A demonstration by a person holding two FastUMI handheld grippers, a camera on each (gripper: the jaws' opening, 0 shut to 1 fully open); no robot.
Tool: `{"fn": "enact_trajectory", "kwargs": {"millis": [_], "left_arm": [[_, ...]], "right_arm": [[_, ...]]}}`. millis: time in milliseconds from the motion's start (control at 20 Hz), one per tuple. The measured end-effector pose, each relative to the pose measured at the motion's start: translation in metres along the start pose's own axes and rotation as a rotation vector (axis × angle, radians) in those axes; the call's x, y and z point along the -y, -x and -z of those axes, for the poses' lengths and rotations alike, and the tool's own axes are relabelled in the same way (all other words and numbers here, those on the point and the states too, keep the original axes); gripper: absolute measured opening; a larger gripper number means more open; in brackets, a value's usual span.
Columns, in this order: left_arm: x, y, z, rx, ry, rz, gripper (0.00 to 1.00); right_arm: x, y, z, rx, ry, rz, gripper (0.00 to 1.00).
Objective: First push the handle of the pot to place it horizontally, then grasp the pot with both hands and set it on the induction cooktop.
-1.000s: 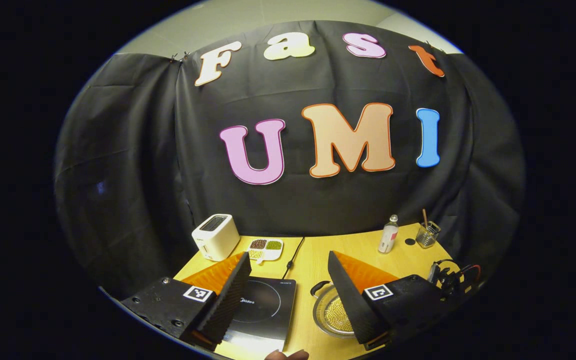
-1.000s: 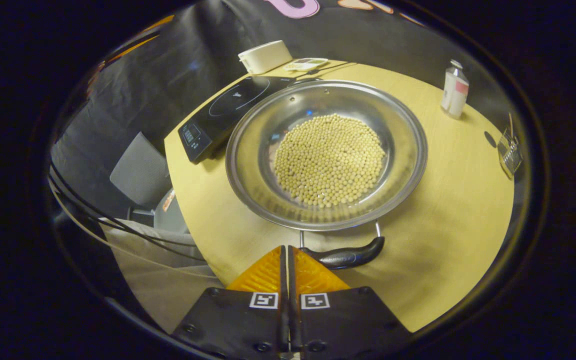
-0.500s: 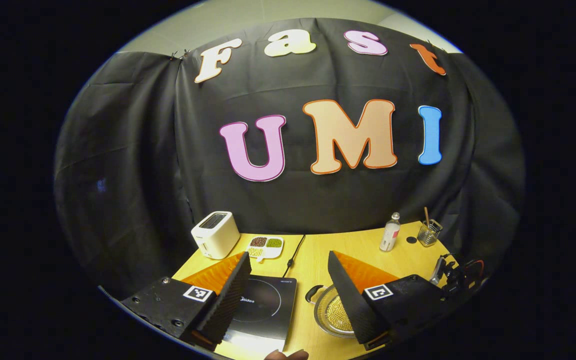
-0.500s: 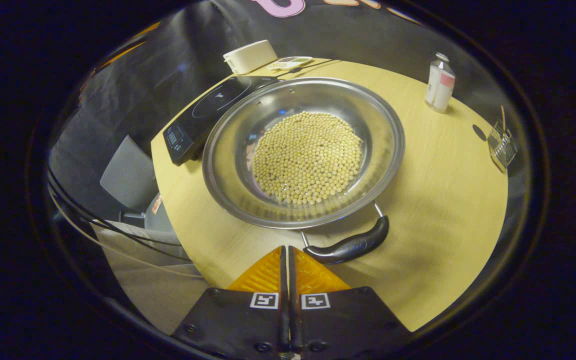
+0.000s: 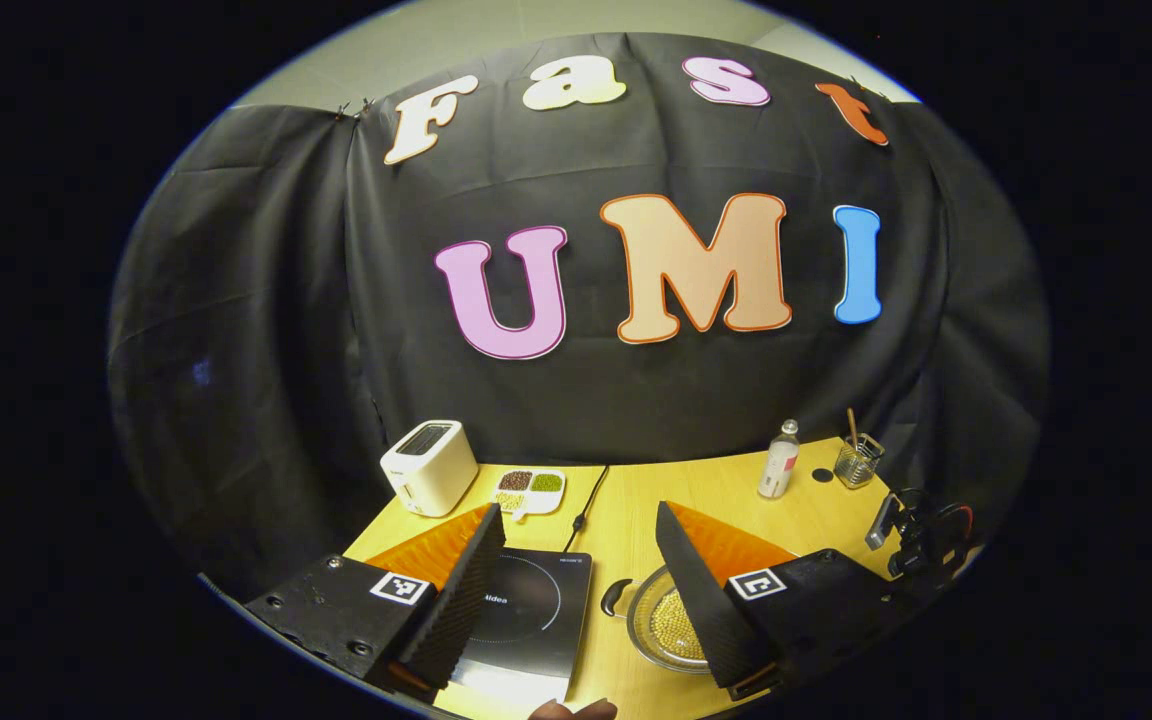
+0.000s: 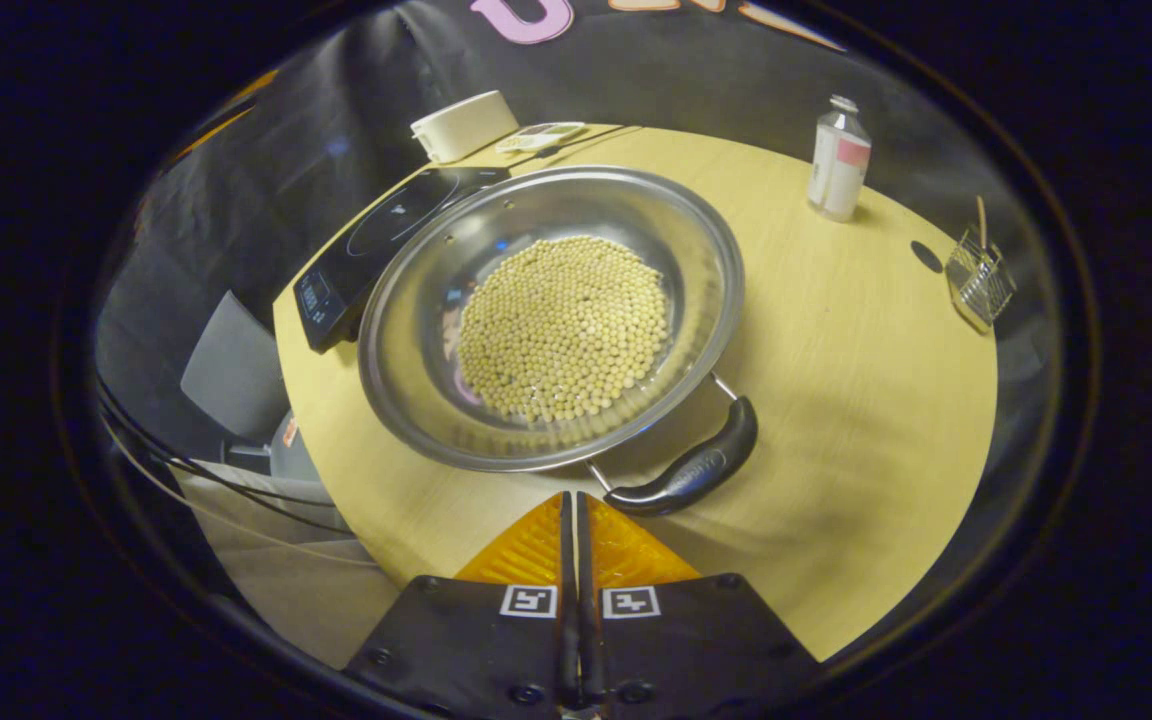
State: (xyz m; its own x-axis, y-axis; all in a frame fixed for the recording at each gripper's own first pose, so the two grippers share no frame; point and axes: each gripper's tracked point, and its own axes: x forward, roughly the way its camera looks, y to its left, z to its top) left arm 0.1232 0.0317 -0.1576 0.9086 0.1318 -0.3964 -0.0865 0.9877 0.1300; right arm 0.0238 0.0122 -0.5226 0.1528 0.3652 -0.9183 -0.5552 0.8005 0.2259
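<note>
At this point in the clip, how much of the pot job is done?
Nothing finished. In hand: the right gripper, fingers closed, sits by the pot's near handle, which lies at a slant in the right gripper view. The pot of beans stands on the table beside the induction cooktop. The left gripper is open. Left: both-handed grasp and transfer.

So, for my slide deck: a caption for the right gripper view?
Closed right gripper nudging the black handle of a bean-filled steel pot beside the induction cooktop.

R gripper (image 6: 577,510) closed beside pot (image 6: 416,290) handle (image 6: 688,474).
</note>
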Motion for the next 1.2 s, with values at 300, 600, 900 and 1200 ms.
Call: {"fn": "enact_trajectory", "kwargs": {"millis": [300, 600, 900, 1200], "left_arm": [[0.003, -0.005, 0.007, -0.014, 0.009, 0.001, 0.93], [0.002, -0.015, 0.036, -0.071, 0.034, 0.012, 0.93], [0.01, -0.046, 0.102, -0.274, 0.098, 0.073, 0.93], [0.027, -0.063, 0.181, -0.509, 0.109, 0.155, 0.92]], "right_arm": [[0.024, 0.0, -0.013, 0.017, -0.012, 0.084, 0.02], [0.042, -0.003, -0.025, 0.029, -0.044, 0.152, 0.03], [0.066, 0.017, -0.028, 0.044, -0.182, 0.289, 0.0], [0.083, 0.034, -0.071, 0.199, -0.451, 0.37, 0.31]]}}
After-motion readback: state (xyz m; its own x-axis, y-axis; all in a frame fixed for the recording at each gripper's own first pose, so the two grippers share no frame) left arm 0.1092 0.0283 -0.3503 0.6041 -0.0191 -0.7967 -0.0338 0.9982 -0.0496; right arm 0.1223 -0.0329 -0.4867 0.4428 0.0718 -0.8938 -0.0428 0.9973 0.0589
